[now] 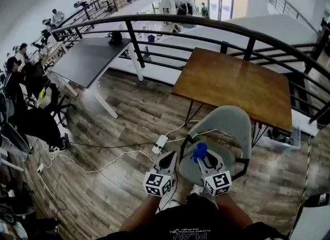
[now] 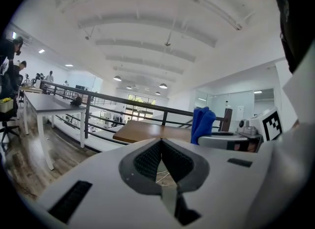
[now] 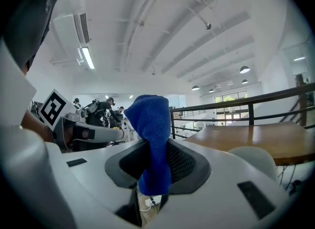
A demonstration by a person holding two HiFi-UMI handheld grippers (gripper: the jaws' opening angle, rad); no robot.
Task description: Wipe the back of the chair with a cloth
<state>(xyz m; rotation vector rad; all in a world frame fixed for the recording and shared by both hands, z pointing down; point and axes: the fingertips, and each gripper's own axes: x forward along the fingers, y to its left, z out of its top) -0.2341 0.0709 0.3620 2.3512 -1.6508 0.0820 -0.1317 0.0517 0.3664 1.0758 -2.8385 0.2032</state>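
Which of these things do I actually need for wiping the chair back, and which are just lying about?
For the job:
- blue cloth, held by the right gripper
- grey chair

Lying about:
- wooden table
- grey desk
- power strip with cables on the floor

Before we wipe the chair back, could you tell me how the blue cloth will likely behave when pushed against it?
The blue cloth is probably floppy and light: its free end bunches and folds over above the shut jaws of the right gripper. Its knit looks soft, so it should likely conform to the chair back.
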